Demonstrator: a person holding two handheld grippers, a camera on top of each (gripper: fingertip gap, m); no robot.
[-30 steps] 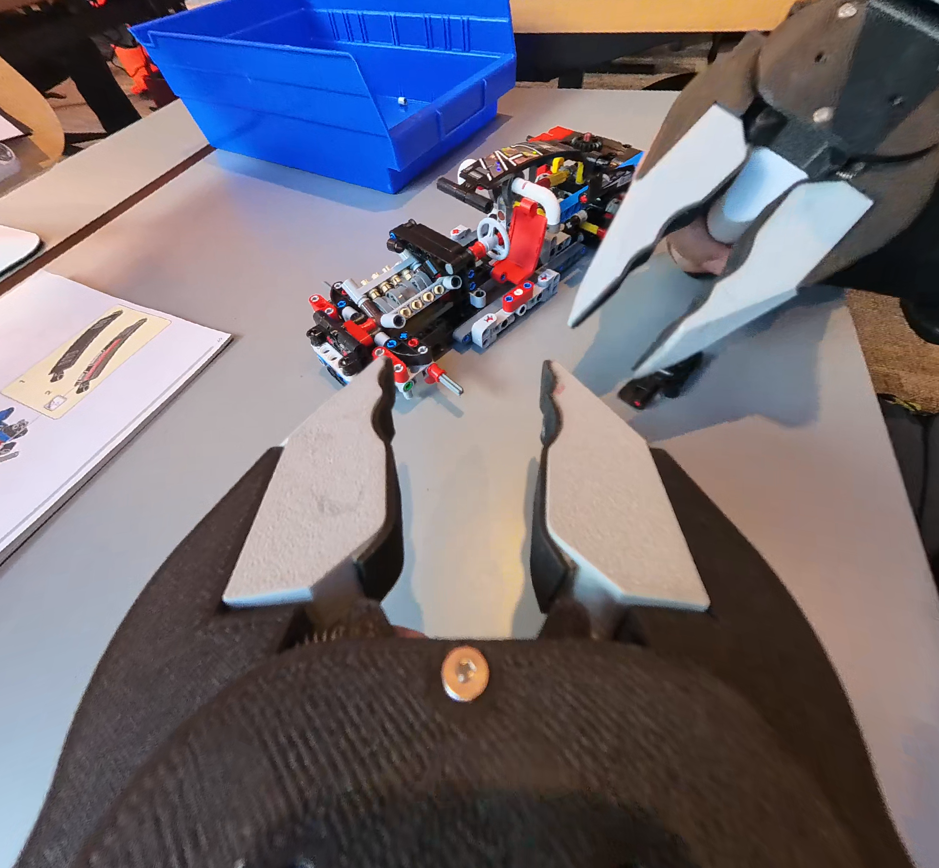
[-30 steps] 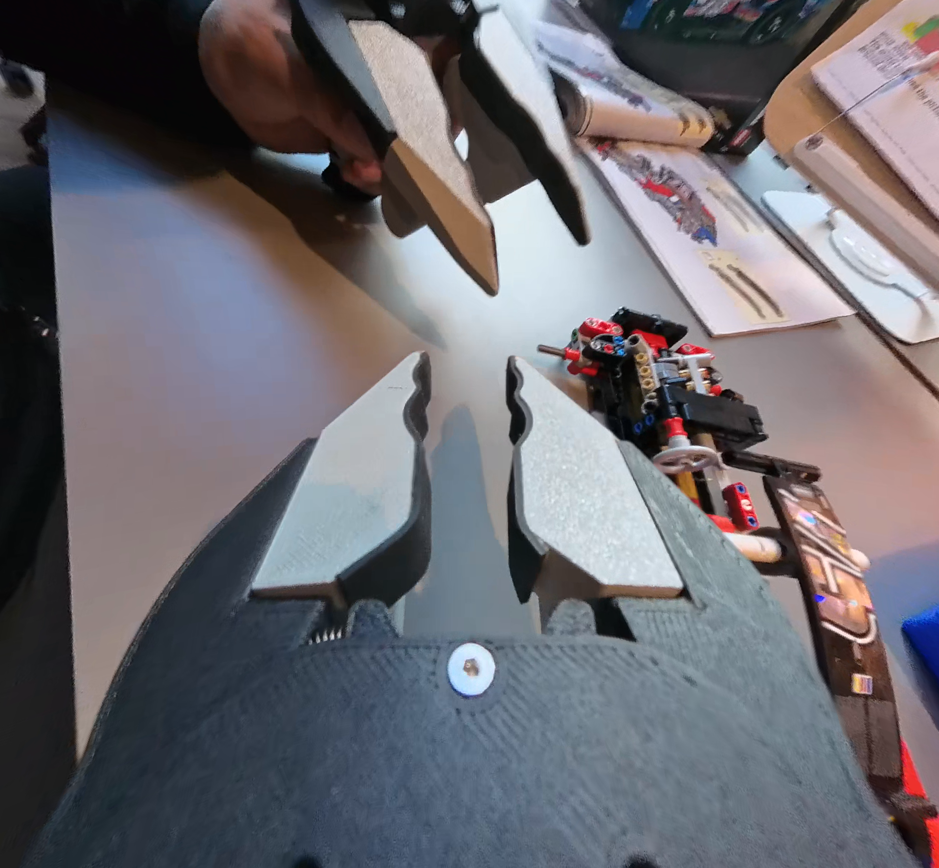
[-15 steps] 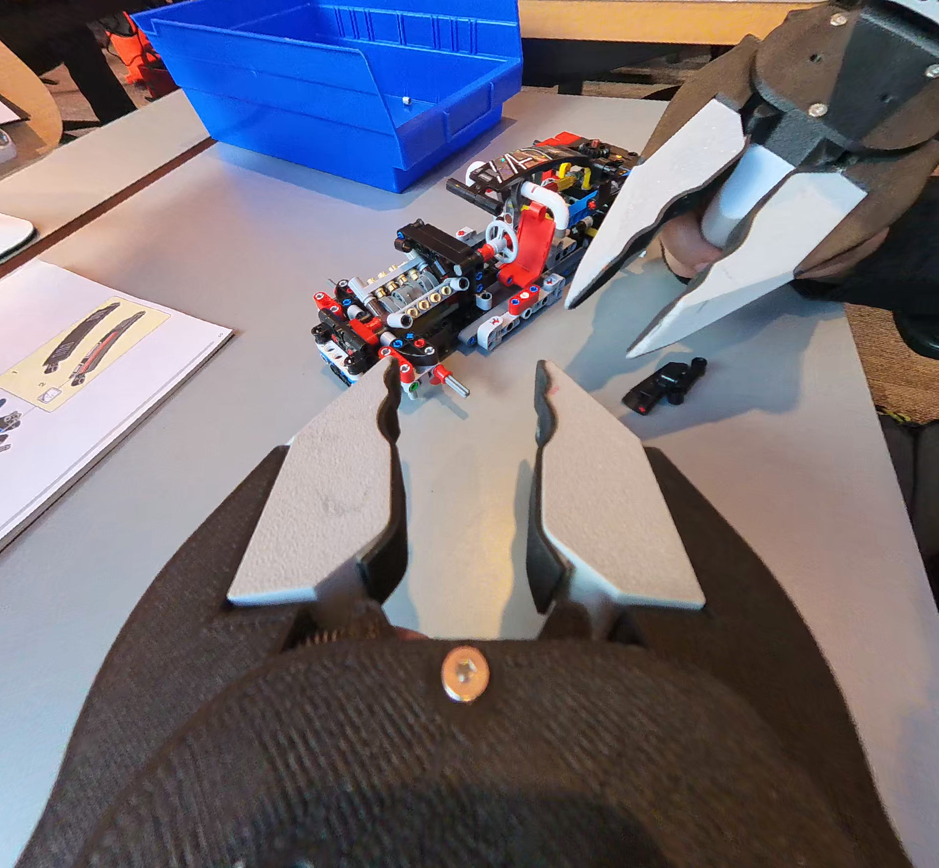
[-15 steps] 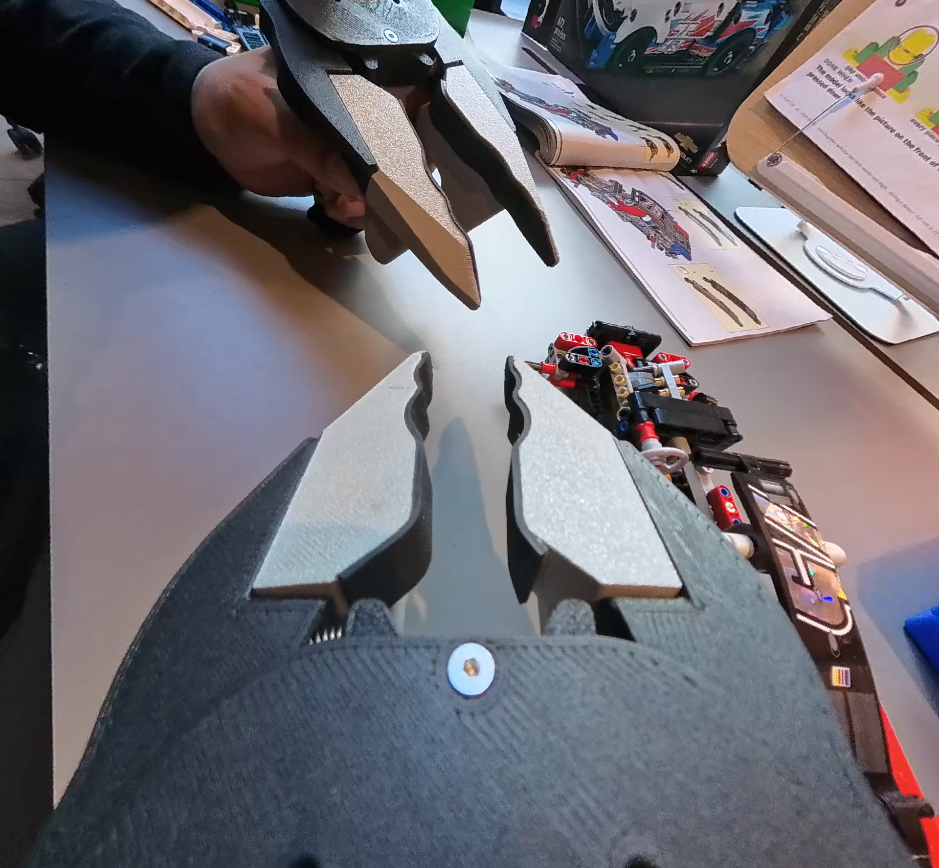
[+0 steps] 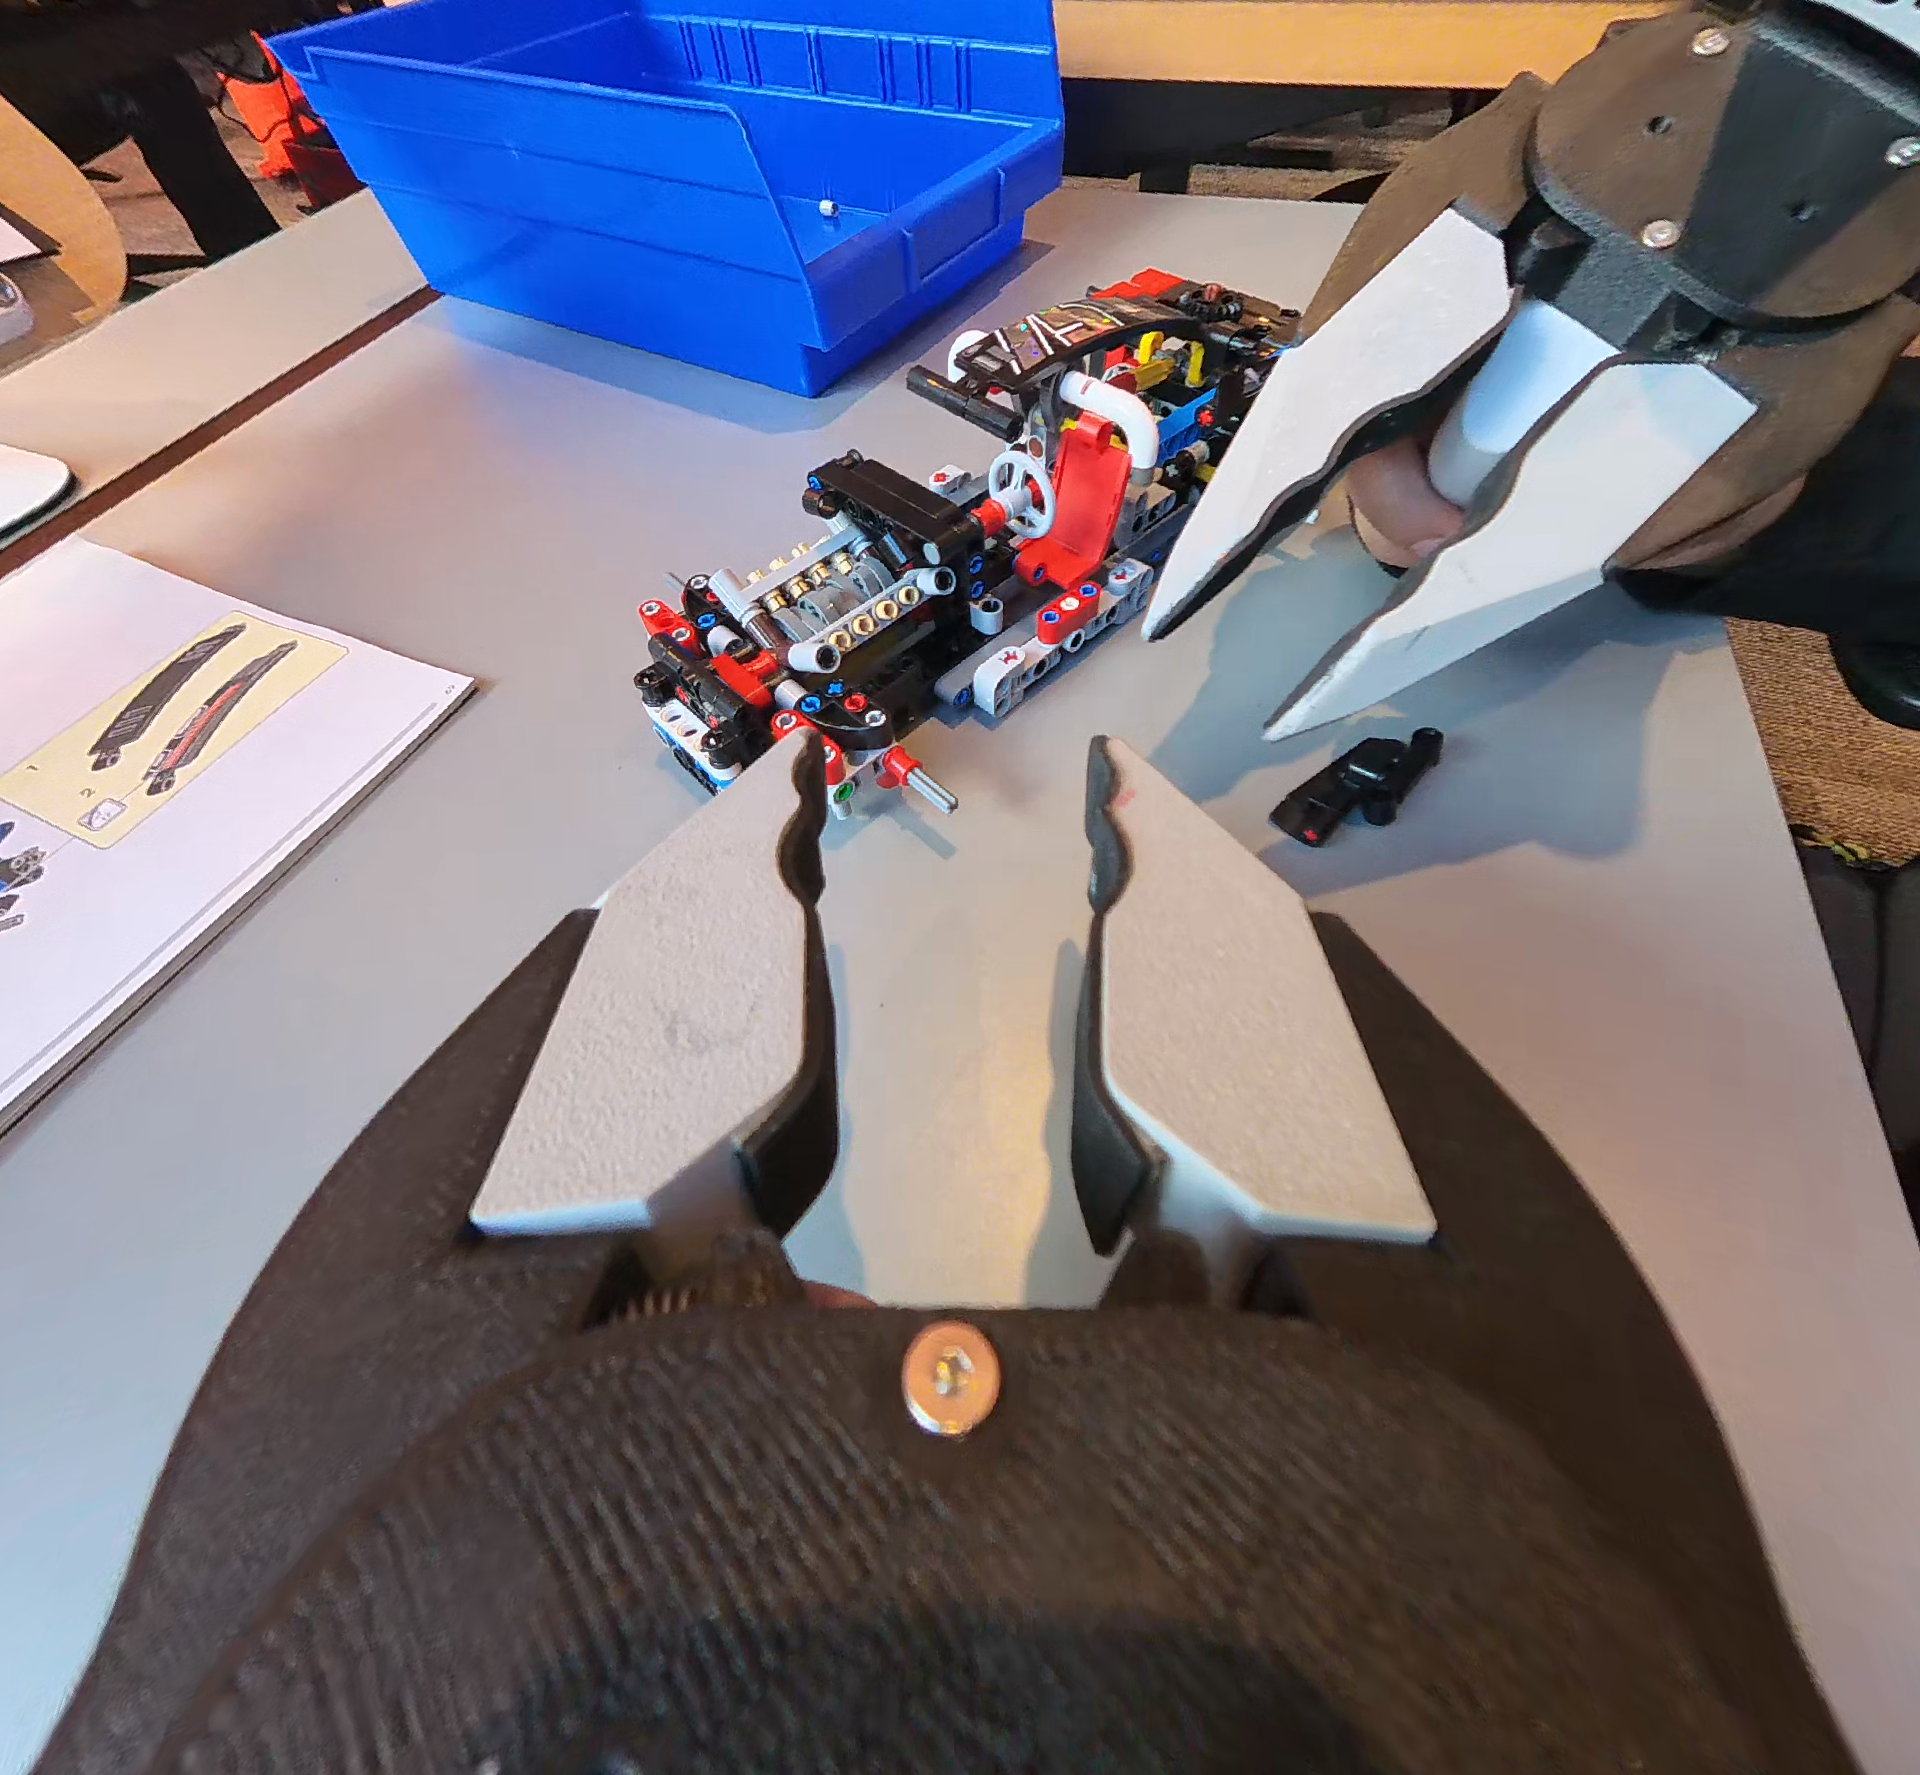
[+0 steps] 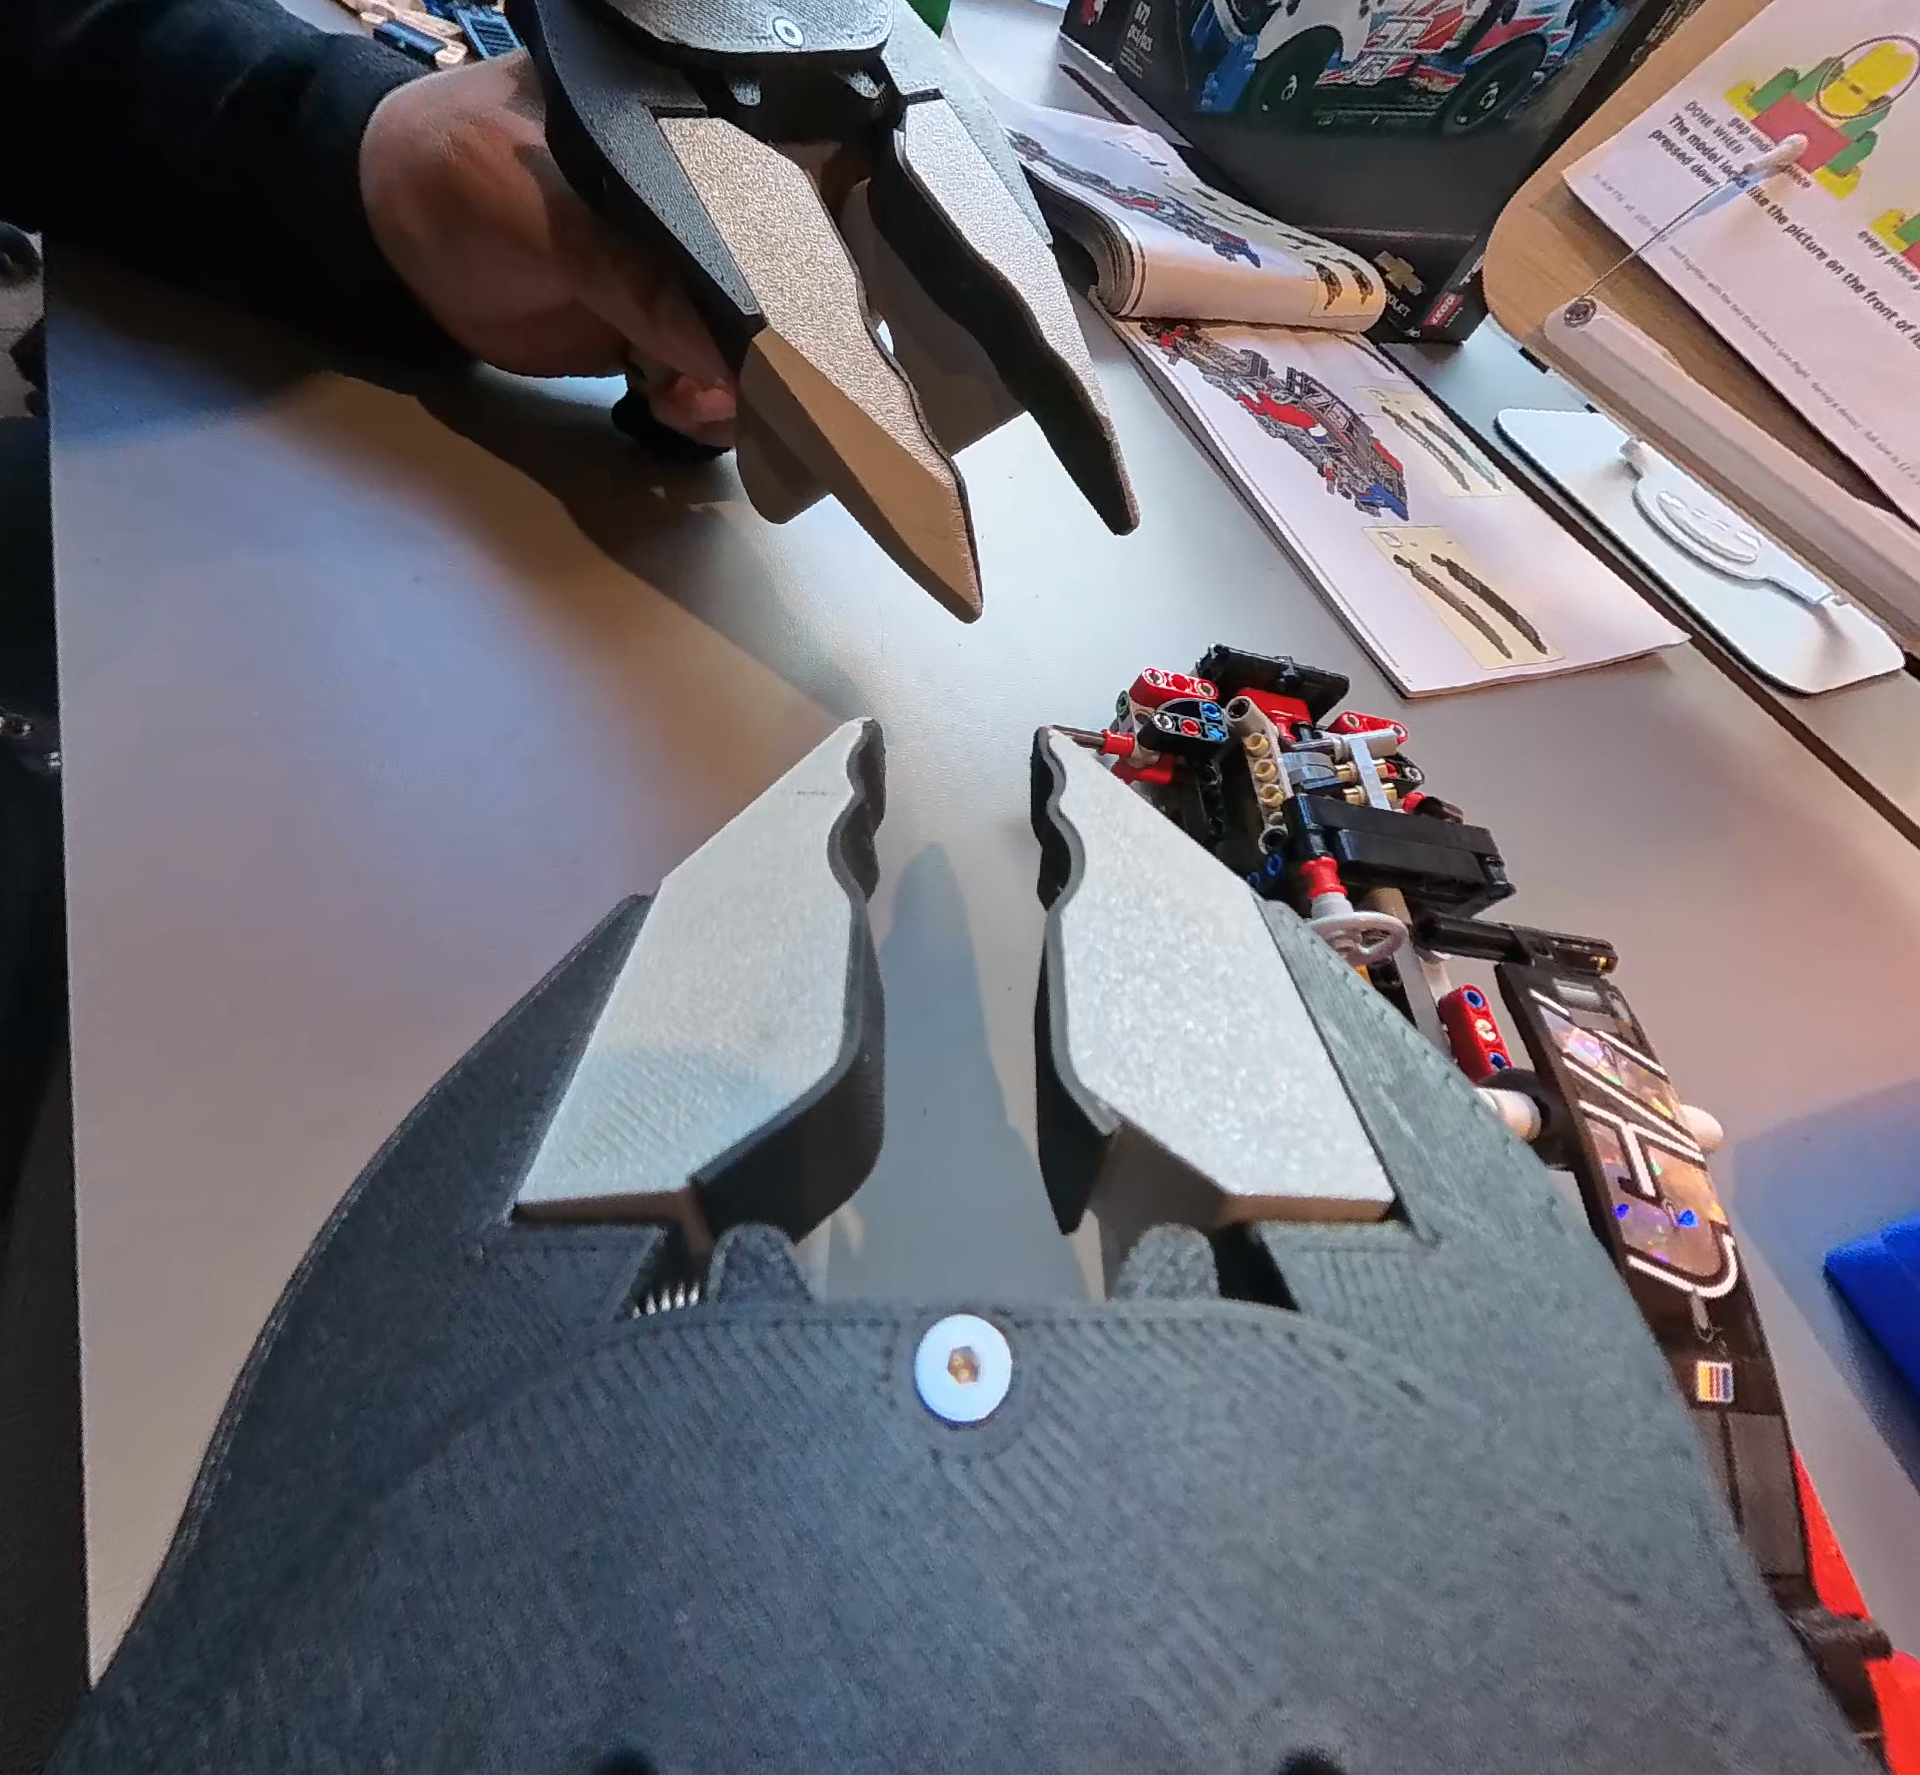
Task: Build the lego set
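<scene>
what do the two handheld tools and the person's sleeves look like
Both are black, ribbed 3D-printed shells with two flat, pointed grey fingers edged in wavy black pads and a silver screw at the base. The left tool bears a yellow smiley sticker; the right tool has a white label and white handle. The sleeve behind the left tool is dark. No cables show.

Bright, sharp, soft shadows, edge distortion

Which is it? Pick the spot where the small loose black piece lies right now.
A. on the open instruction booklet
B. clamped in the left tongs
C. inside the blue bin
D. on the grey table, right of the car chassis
D: the small black piece lies alone on the bare grey table, right of the car chassis, under the open right tongs.
</scene>
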